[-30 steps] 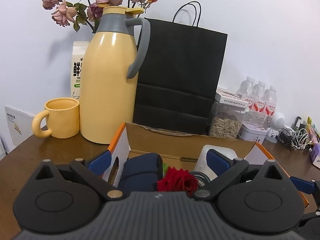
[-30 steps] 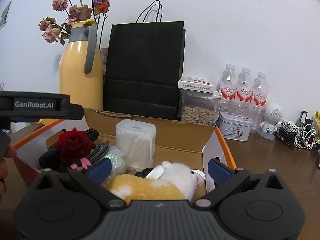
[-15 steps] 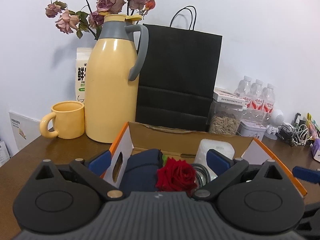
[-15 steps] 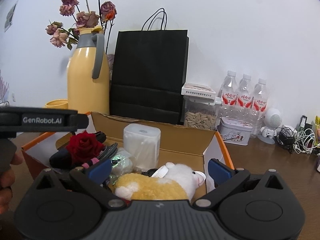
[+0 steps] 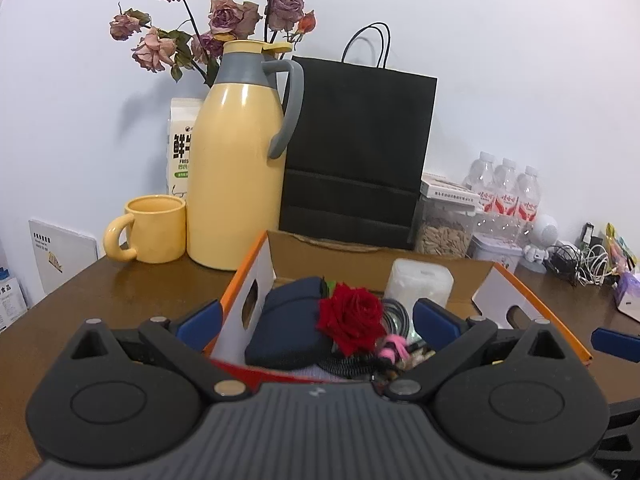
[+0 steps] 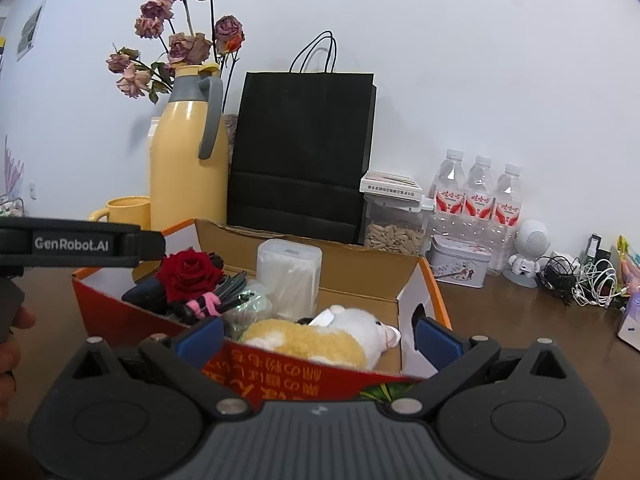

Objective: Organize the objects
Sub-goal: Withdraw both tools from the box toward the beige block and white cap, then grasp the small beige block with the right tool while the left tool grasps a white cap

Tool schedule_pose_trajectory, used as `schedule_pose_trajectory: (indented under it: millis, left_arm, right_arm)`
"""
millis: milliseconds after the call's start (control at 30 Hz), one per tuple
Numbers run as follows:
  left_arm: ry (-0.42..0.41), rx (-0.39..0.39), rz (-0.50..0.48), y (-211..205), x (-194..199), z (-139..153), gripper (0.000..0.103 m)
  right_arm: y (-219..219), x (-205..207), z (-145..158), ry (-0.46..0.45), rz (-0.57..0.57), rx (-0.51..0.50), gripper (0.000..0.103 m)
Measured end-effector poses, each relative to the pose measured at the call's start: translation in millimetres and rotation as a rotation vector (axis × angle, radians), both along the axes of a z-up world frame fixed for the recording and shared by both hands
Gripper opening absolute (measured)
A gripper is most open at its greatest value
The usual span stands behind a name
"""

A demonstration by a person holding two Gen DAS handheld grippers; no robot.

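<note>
wooden tabletop (image 5: 120, 292) carries an open cardboard box (image 6: 360, 268) in front of the black paper bag (image 6: 300, 152) and yellow thermos (image 5: 236, 176) along the back edge. in the box: white container (image 6: 290, 276) at the back, plush toy (image 6: 320, 340) near the front right corner, red rose (image 5: 350, 316) on a navy pouch (image 5: 288, 320) at the left. left gripper (image 5: 316, 320) and right gripper (image 6: 316, 336) both spread wide, gripping nothing.

- In the box (image 6: 408, 280): rose (image 6: 188, 270) at left on a pouch (image 5: 288, 324), container (image 6: 289, 276) toward the back, plush toy (image 6: 320, 344) at front right.
- Behind the box: jug (image 5: 236, 176) left, paper bag (image 5: 356, 156) right.
- Left of the jug: mug (image 5: 152, 228).
- Right of the bag: seed jar (image 6: 394, 224), then water bottles (image 6: 478, 196).
</note>
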State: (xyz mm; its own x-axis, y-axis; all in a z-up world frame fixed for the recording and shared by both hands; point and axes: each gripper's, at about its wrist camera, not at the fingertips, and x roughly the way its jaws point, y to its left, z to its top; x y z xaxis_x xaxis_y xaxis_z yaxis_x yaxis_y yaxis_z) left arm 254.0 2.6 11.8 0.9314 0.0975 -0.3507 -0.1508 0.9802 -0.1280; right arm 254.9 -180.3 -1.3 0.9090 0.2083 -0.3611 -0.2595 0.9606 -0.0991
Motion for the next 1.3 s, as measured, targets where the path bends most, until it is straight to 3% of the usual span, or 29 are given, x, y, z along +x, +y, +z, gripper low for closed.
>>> schedule_pose_trajectory:
  millis: [467, 600, 900, 1100, 1300]
  left_arm:
    - [0.112, -0.003, -0.021, -10, -25, -16, 0.103]
    - [0.150, 0.009, -0.042, -16, -35, -22, 0.103]
    - [0.195, -0.008, -0.040, -13, -42, -28, 0.103]
    - [0.217, -0.009, -0.051, -13, -43, -31, 0.103]
    - [0.246, -0.014, -0.091, -17, -43, -35, 0.103]
  right_arm:
    - [-7, -43, -23, 0.111, 0.049, -0.048, 0.101]
    - [-6, -46, -30, 0.147, 0.061, -0.077, 0.078]
    - [8, -37, -40, 0.218, 0.157, -0.086, 0.046]
    - [15, -21, -44, 0.244, 0.182, -0.060, 0.032]
    - [11, -27, -44, 0.215, 0.168, -0.055, 0.031]
